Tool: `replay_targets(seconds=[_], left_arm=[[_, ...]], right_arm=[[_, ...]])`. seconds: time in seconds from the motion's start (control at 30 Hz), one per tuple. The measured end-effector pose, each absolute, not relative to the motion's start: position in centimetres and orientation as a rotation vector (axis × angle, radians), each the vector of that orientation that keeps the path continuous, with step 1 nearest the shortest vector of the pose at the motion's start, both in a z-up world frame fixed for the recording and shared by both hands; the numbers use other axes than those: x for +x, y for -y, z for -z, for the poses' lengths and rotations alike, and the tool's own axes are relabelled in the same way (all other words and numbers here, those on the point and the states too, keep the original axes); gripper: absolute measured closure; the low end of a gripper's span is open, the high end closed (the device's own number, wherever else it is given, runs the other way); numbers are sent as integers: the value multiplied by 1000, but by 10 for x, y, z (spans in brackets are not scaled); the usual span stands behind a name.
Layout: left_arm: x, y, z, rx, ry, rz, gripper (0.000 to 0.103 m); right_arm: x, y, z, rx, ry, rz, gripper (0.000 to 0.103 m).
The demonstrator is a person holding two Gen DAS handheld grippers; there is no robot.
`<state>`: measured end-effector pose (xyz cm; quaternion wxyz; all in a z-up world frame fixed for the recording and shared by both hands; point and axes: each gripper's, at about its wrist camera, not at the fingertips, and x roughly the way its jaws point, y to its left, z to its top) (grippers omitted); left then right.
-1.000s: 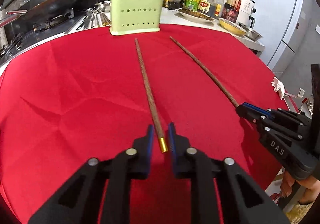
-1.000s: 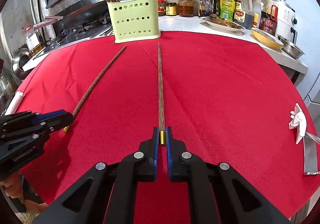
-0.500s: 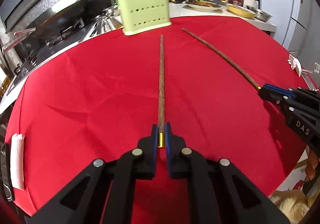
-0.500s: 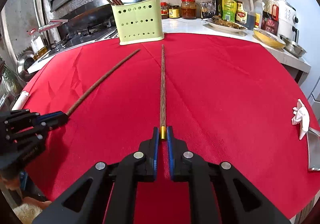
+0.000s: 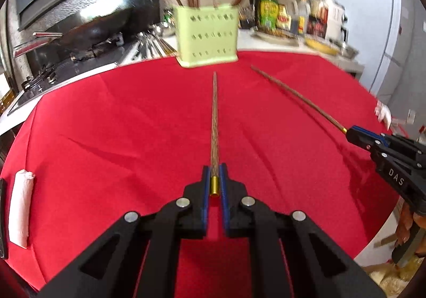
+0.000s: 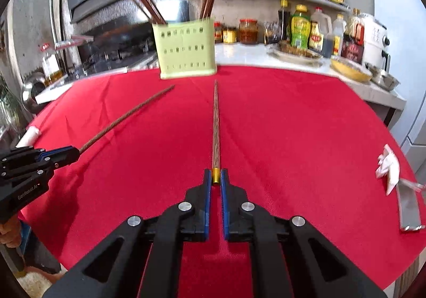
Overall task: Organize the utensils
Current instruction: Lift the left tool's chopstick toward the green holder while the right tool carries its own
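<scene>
Left wrist view: the left tool is clamped on a chopstick pointing far toward the green holder on the red worktop.

Right wrist view: the right tool grips another chopstick likewise.

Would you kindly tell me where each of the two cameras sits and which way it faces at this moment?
Left wrist: sits on the left gripper, looks along its chopstick toward the green utensil holder; the right gripper shows at right.
Right wrist: sits on the right gripper, faces the same holder along its own chopstick; the left gripper shows at left.
Shared: holder, red tablecloth, both chopsticks.
</scene>
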<state>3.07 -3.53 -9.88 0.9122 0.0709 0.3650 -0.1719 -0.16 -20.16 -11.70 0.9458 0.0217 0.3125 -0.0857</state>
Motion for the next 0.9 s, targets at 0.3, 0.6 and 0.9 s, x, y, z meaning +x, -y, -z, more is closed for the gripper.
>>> replay_targets(seconds=[0.3,0.6,0.9], left_arm=[[18,0,20,61,-536,349,96],[19,-16,-49,14,-370,355,96],[37,-9,-59,24,-340,357,96]], right_arm=[[-15,203,43,32,-450,142,96],[-16,198,-32,4,-298,93,96],[11,195,-56,-33,-282,90,96]])
